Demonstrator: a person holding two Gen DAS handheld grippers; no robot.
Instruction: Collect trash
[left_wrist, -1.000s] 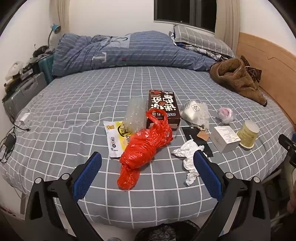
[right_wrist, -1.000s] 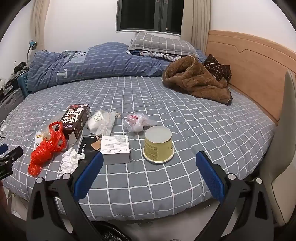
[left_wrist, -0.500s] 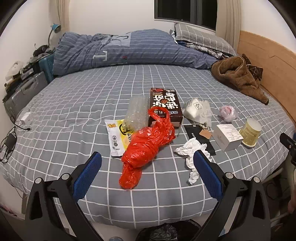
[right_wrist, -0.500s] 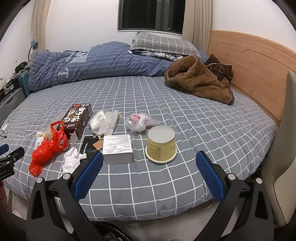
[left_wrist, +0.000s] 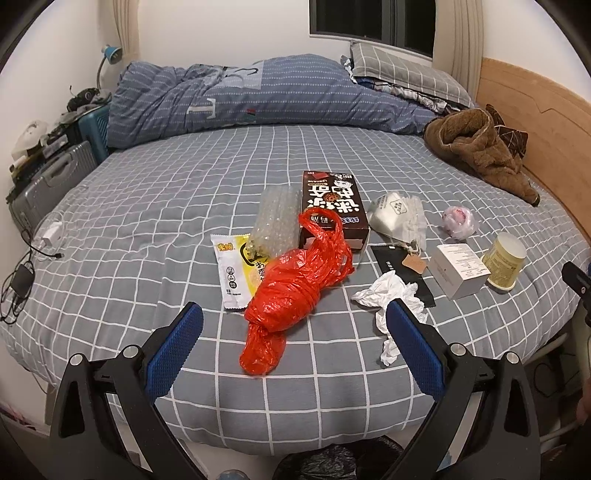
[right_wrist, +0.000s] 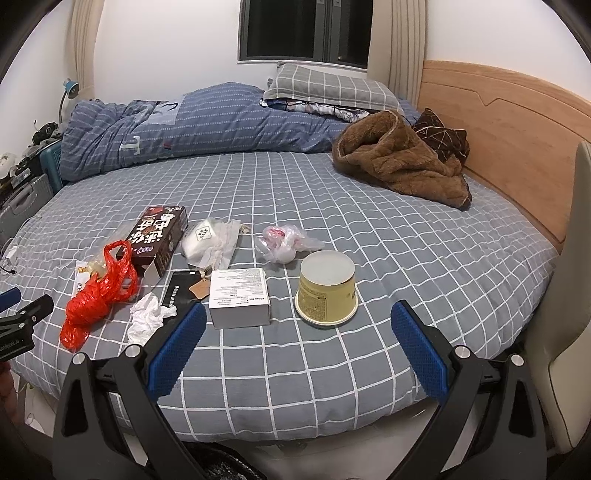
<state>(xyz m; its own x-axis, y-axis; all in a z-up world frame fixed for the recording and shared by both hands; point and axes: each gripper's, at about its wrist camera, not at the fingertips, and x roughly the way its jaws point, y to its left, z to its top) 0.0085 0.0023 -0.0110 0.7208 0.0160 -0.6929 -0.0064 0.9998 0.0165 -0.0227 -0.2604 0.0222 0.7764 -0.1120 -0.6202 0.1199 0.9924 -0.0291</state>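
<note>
Left hand-held gripper (left_wrist: 293, 319): was spread wide and empty, hovering over the near edge of the bed (left_wrist: 147, 192), lined up with the red plastic bag (left_wrist: 295, 284).
Right hand-held gripper (right_wrist: 297, 323): was also spread wide and holding nothing, facing the yellow cup (right_wrist: 327, 291) and the white box (right_wrist: 238, 297).
Trash: lay scattered on the bed near the front edge; the bag overlapped a snack wrapper (left_wrist: 232, 271) and leaned on the dark carton (left_wrist: 332, 206).
Bin bag: a dark bag (left_wrist: 332, 463) showed below the bed edge.
Risk, bag: the slick, loose plastic would probably slip or tear if pinched by a thin fold.
Risk, neighbours: lifting the bag might have dragged the wrapper or bubble wrap (left_wrist: 275, 221) along.
Risk, tissue: the crumpled tissue (left_wrist: 391, 299) near the edge could be knocked to the floor.
Risk, cup: upside down and round, it would likely roll if nudged.
</note>
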